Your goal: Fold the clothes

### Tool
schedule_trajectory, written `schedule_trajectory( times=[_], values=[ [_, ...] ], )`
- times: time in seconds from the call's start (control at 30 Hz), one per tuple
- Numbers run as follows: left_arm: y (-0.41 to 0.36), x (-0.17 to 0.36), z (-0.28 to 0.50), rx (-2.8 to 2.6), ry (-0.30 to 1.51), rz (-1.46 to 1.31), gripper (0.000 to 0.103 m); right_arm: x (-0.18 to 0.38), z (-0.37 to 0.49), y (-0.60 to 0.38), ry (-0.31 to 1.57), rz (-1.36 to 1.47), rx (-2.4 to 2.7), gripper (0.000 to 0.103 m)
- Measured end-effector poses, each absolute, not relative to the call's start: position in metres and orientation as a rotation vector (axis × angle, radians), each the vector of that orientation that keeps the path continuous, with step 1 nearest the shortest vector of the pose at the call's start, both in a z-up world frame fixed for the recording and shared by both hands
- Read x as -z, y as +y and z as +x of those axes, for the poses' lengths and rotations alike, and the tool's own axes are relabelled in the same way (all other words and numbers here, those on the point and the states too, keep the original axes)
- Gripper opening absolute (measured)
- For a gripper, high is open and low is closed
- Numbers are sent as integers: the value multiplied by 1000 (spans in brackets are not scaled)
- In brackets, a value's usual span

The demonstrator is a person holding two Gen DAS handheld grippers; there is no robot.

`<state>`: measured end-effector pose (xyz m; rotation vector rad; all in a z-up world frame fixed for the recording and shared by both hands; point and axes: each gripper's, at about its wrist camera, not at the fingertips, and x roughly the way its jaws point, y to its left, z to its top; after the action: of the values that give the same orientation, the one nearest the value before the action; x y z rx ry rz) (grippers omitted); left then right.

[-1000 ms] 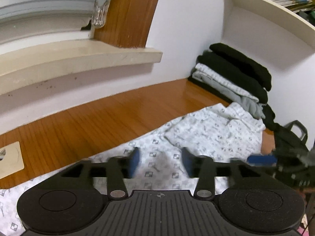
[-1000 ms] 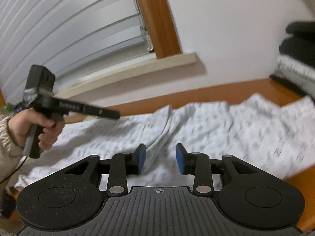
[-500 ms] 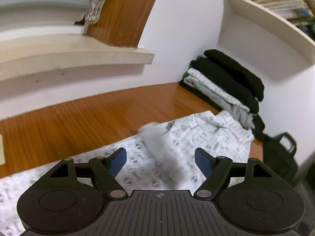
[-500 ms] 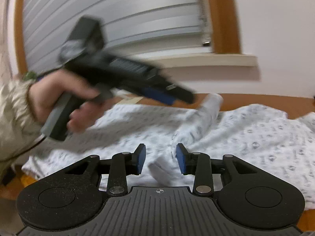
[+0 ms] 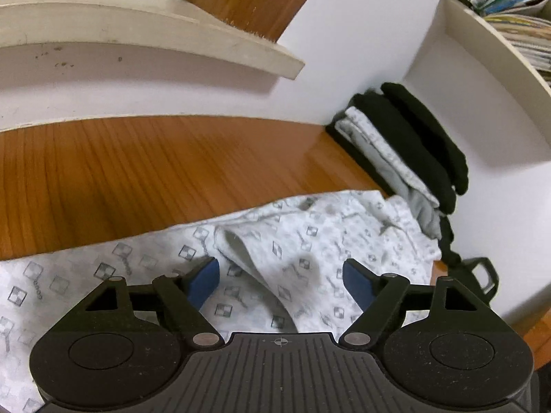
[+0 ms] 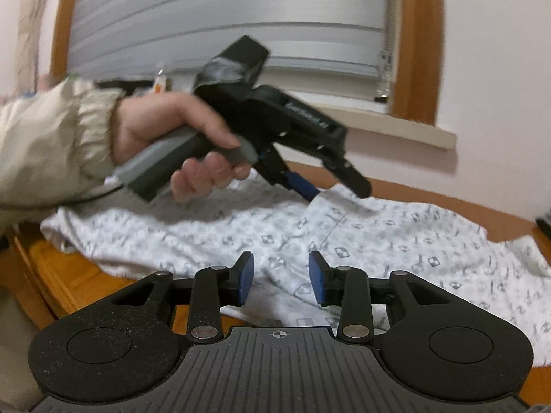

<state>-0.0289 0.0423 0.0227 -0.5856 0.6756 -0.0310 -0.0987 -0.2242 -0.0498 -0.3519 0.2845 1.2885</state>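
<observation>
- two grippers are working over one white patterned garment (image 5: 310, 241), which is lying spread flat on the wooden table (image 5: 137, 172).
- left gripper (image 5: 280, 275) is hanging over a raised fold of the garment; its jaws have just been opening and are standing wide, with the fold lying between them but the blue pads (image 5: 203, 280) not pressing on it.
- right gripper (image 6: 280, 277) is hovering above the near edge of the garment, jaws partly apart and gripping nothing.
- left hand (image 6: 165, 137), in a beige sleeve (image 6: 51, 137), is holding the left gripper's grey handle, seen from the right wrist view.
- folded clothes (image 5: 406, 151), black and white, are sitting stacked in the far corner against the wall, near the garment's far end.
</observation>
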Motion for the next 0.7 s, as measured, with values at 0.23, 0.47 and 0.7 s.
schedule_trajectory(
  times=[0.23,0.47,0.7],
  values=[
    [38,-25,-26,23,673,-566,85,55,-112,-230,183,-550,-1260,36],
    [32,-24,-16,20,666,-542,82,49,-112,-210,223,-583,-1259,31],
    [38,-33,-13,-29,673,-557,69,19,-112,-230,192,-508,-1213,6]
  ],
)
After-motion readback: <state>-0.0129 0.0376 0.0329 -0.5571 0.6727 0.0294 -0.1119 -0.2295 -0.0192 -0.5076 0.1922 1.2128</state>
